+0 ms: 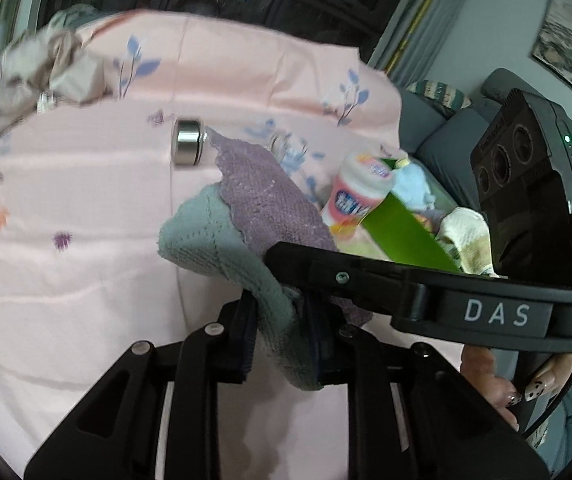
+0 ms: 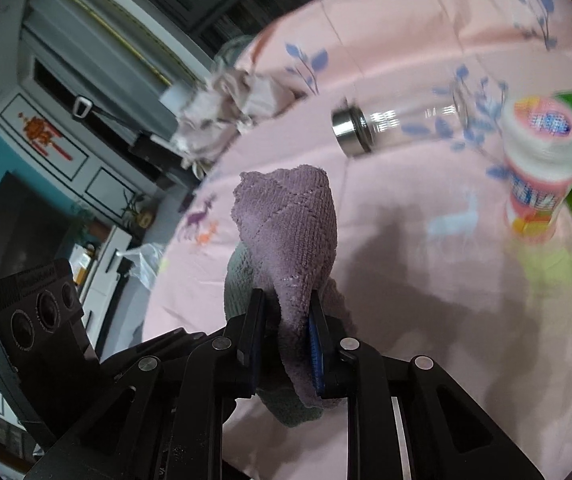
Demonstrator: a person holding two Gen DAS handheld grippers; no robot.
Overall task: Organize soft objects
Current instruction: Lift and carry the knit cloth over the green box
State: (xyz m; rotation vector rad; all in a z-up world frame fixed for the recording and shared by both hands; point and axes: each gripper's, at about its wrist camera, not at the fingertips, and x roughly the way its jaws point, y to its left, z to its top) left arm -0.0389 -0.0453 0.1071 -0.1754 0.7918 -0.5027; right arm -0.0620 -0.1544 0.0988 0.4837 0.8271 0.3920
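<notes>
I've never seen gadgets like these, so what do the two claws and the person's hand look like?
Both are matte black plastic. The left claw has angular linkage arms with silver pins. The right claw has blue pads inside, white DAS lettering on its side and a three-lens camera block. The hand has long painted nails.

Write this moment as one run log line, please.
left gripper: shut on cloth | right gripper: shut on cloth | cloth: purple-grey, lifted over pink sheet | green bin: right
</notes>
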